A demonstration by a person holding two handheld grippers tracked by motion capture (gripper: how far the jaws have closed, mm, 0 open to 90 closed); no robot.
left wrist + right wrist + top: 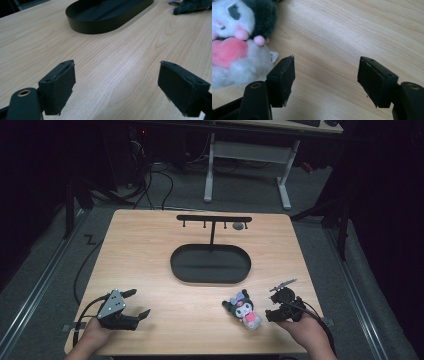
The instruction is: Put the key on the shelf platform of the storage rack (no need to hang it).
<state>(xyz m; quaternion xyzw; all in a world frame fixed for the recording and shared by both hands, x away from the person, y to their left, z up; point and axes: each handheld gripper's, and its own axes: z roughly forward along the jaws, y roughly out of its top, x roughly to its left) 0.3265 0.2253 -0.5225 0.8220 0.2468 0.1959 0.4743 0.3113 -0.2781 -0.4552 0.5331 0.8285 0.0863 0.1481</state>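
- The right claw [274, 309] sat at the bench's near right, jaws standing apart with only bare wood between them in the right gripper view; nothing was gripped.
- Just beside it, to its left, lay the plush toy [243, 309]: a white face with a dark grey hood and ears, pink cheeks and paws, a pink heart [225, 51] on a fluffy white body, and a small white tag at its side.
- The toy lay on its back, its long axis running diagonally, head toward the bench's middle and feet toward the near right edge.
- The left claw [137, 303] rested at the near left, well apart from the toy, jaws wide and empty over the wood.
- Open bench [150, 250] stretched between the two claws and on toward the tray.
- Farther off, at the middle, sat a black oval tray [210, 264], its long axis across the bench.
- Behind it rose a black T-shaped rack [214, 220] with small hooks, near the far edge.
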